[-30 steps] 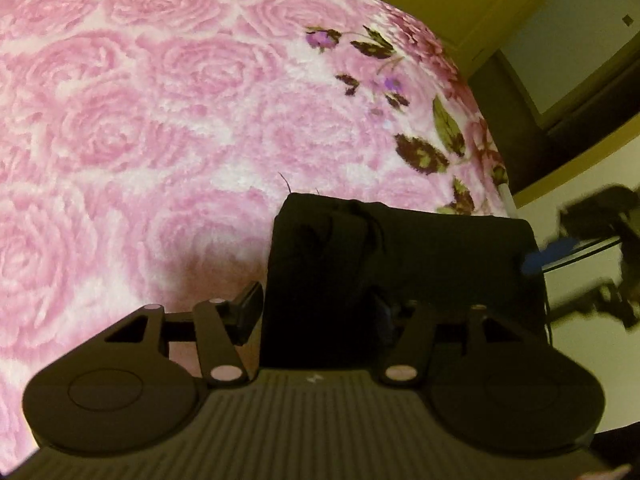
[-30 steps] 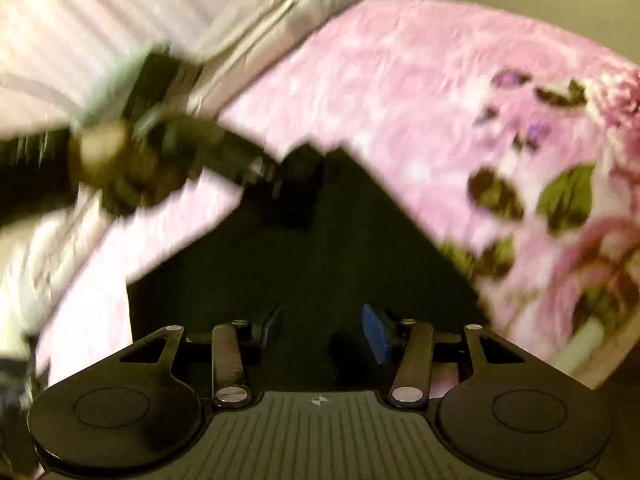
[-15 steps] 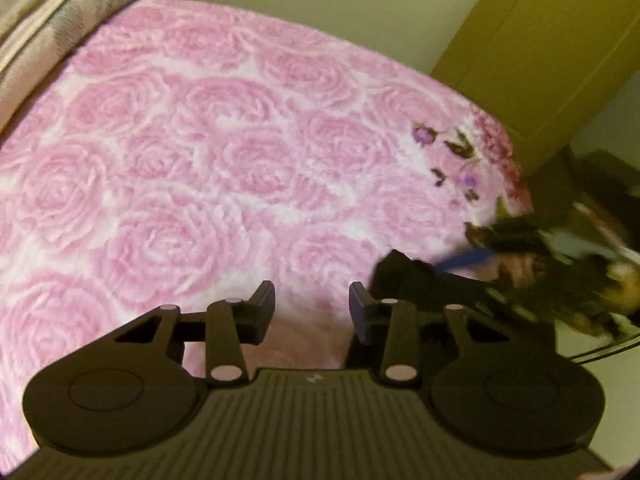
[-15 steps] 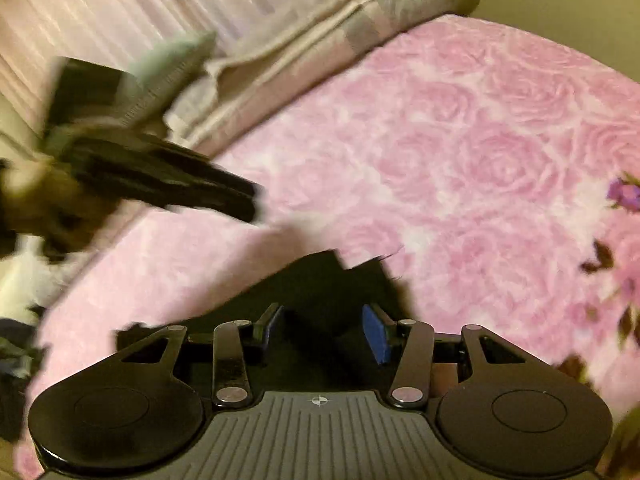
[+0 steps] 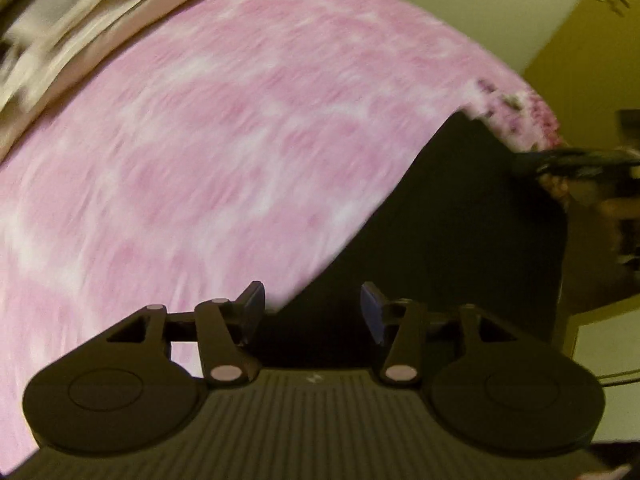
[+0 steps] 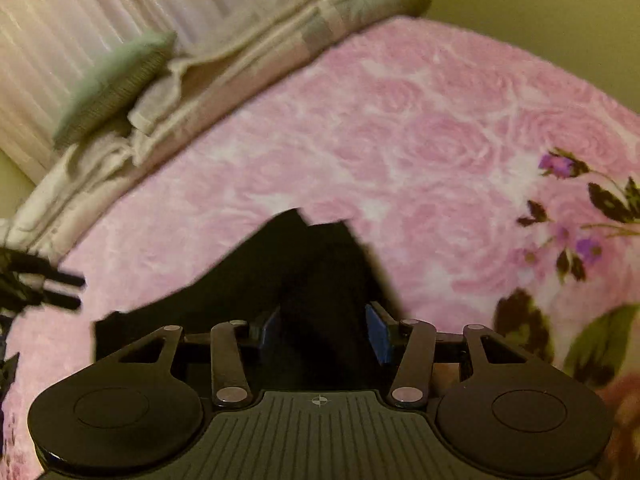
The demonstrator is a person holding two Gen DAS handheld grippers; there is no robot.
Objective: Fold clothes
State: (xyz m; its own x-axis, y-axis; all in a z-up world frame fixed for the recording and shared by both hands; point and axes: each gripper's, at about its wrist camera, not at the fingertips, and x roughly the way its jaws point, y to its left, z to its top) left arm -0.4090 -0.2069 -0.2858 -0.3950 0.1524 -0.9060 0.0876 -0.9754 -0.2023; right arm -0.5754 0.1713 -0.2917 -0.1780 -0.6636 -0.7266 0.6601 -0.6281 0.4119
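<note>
Black garment spread flat on a pink rose-patterned blanket, used here as the landmark. Right gripper low over the garment's near part, blue pads partly apart with dark cloth between them; grip impossible to tell. Left gripper above the blanket's pink expanse at the garment's edge, jaws just reopened to a middling gap, nothing pinched, view motion-blurred. Beige folded bedding and a green cushion along the blanket's far edge.
</note>
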